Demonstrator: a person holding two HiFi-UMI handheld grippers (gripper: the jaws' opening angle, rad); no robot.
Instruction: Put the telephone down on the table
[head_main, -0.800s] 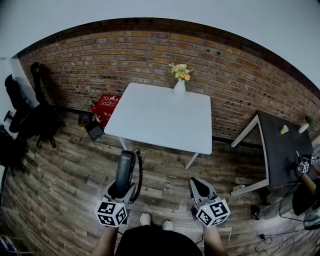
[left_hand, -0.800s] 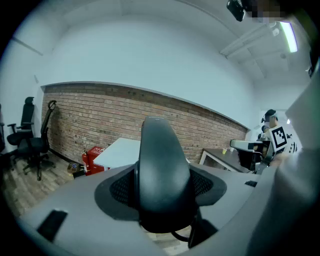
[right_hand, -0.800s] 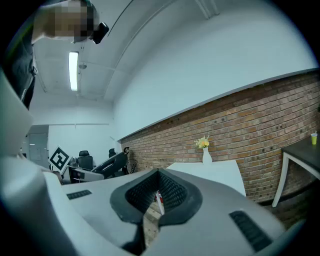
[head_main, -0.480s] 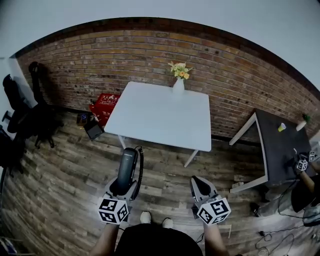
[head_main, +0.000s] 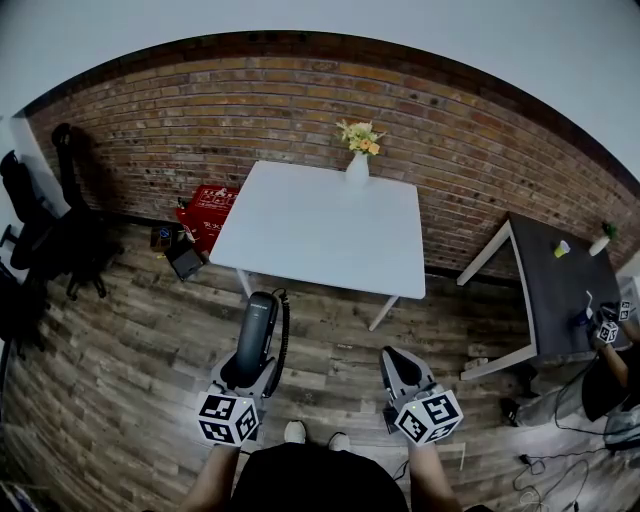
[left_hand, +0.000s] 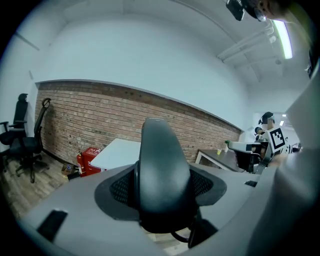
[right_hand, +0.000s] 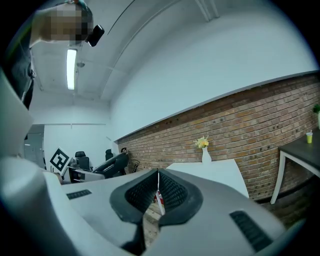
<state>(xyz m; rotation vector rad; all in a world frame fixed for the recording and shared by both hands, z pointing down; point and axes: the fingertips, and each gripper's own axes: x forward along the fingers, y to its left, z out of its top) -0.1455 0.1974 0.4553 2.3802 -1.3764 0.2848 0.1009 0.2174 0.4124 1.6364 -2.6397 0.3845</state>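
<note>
A black telephone handset (head_main: 256, 335) with a coiled cord stands upright in my left gripper (head_main: 245, 378), whose jaws are shut on its lower end. In the left gripper view the handset (left_hand: 161, 172) fills the gap between the pads. It hangs over the wooden floor, short of the white table (head_main: 320, 235). My right gripper (head_main: 400, 366) is beside it on the right, shut with nothing in it; the right gripper view shows the pads (right_hand: 172, 192) closed to a thin slit. The table (right_hand: 212, 170) lies ahead of both grippers.
A white vase with yellow flowers (head_main: 359, 158) stands at the table's far edge by the brick wall. A red crate (head_main: 208, 212) and a small black box (head_main: 186, 260) lie left of the table. Black office chairs (head_main: 45, 235) stand far left, a dark table (head_main: 560, 290) at right.
The head view has shifted slightly, and the table sits a little nearer. Both grippers keep about the same place, with the handset still in the left one.
</note>
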